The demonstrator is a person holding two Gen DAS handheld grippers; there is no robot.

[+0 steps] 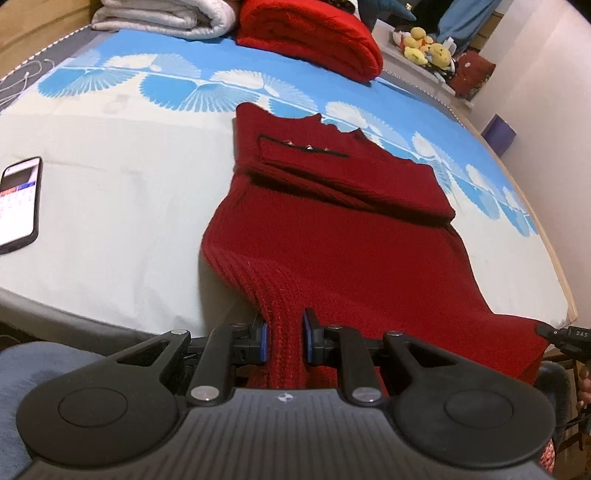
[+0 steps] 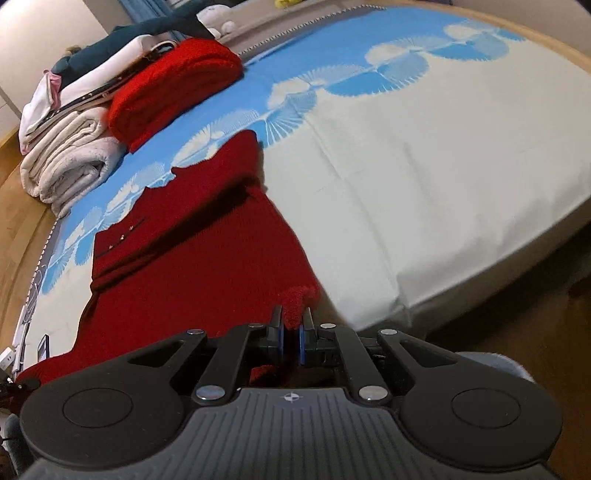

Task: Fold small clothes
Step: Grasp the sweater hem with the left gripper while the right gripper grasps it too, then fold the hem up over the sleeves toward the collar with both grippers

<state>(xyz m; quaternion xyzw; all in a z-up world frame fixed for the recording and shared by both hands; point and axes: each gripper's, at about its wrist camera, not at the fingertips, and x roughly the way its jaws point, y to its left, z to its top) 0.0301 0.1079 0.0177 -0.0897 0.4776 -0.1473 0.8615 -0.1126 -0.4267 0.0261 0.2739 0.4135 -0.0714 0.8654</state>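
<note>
At the near edge of the bed (image 1: 110,206), a dark red knitted sweater (image 1: 332,221) lies spread over the pale sheet, with its neckline toward the blue fan-patterned band and its hem hanging toward the person. The sleeves seem already laid across the chest, so the garment forms a narrow strip, which suits a fold from hem to collar.

The left gripper (image 1: 284,341) is pinched narrow on a ribbed bunch of the hem, the blue pads pressing into the knit from both sides. The right gripper (image 2: 292,339) is clamped almost fully together on the other hem corner, where a fuzzy tuft of the sweater (image 2: 192,258) sticks up between its pads. Holding both corners at once keeps the hem taut and level, so that it can likely be carried as one straight edge instead of sagging in the middle. Both corners look raised off the mattress, with the knit draping from them back to the sheet.

Beyond the sweater's collar sit a folded bright red knit (image 1: 310,40) and a stack of folded pale blankets (image 1: 166,18), probably the finished pile; they are well apart from the sweater and leave room for the fold. A phone (image 1: 18,203) lies on the sheet to the left of the sweater, clear of it. My judgement is that the next step is to bring the hem over toward the collar, keeping both hands even so the edge lands square.
</note>
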